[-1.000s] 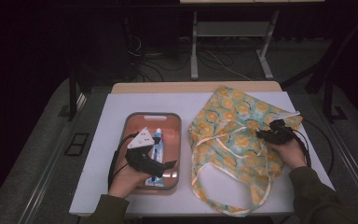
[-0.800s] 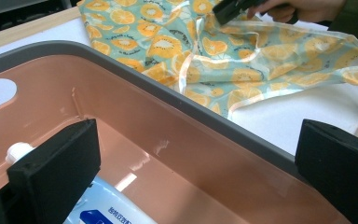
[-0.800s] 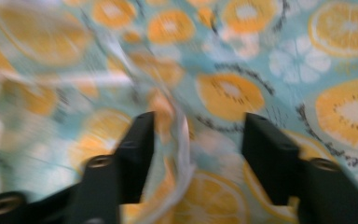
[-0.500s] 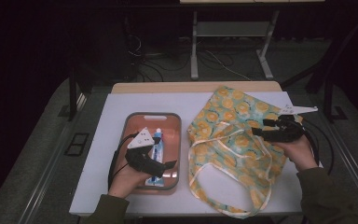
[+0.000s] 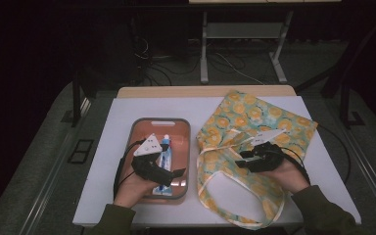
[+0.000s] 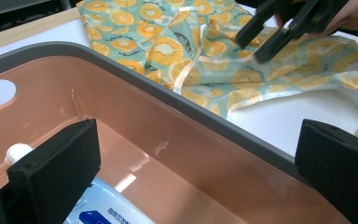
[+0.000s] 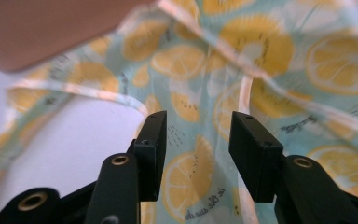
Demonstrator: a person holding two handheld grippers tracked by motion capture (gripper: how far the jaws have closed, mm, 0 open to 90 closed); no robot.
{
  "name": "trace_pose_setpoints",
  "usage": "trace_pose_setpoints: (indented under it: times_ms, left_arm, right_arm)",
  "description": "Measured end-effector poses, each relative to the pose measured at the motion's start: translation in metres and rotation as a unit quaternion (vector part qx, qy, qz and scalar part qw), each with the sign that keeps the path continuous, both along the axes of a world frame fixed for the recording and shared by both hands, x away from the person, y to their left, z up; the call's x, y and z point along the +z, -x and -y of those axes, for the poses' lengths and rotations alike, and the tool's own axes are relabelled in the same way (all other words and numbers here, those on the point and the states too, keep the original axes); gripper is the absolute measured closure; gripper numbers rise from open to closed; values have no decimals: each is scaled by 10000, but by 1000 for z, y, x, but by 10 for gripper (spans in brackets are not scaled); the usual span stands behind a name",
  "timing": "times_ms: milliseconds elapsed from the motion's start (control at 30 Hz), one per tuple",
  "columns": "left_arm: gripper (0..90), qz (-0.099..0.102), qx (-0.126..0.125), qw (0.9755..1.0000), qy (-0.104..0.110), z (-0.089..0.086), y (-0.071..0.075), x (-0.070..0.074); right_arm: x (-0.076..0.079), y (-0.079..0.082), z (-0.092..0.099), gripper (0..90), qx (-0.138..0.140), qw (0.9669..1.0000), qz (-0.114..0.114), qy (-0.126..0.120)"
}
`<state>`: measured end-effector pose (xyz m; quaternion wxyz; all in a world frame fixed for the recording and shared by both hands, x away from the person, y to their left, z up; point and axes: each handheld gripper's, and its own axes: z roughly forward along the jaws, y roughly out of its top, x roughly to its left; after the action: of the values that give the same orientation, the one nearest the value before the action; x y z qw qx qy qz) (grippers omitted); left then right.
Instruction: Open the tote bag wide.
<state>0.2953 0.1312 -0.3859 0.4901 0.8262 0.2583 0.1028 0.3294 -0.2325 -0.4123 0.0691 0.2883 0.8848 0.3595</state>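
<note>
Our right hand-held gripper [image 5: 245, 160] hovers over the lemon-print bag [image 5: 254, 122], jaws just closing, nothing between them. Our left hand-held gripper [image 5: 174, 172] gapes open inside the tray [image 5: 136, 128], above a tube [image 5: 165, 147]. White bench [image 5: 127, 105] lies bare beyond.

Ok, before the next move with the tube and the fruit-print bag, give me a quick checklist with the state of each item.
1. Tube lies in the pink tray: ok.
2. Left gripper jaws stand wide over the tray, pads clear of the tube: ok.
3. Left gripper has the tube gripped: not ok.
4. Right gripper is over the orange-print tote bag, nothing between its pads: ok. Its jaws have just been closing.
5. Bag mouth held open to take the tube: not ok, the bag lies flat.
6. Bag handle loop free of the table edge: cannot tell.
</note>
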Motion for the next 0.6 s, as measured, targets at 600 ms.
trace_pose_setpoints:
  times_ms: [600]
  left_arm:
    - [0,-2,-3,10000,-20,0,0,0]
  right_arm:
    - [-32,-6,-6,891,-93,9985,230,492]
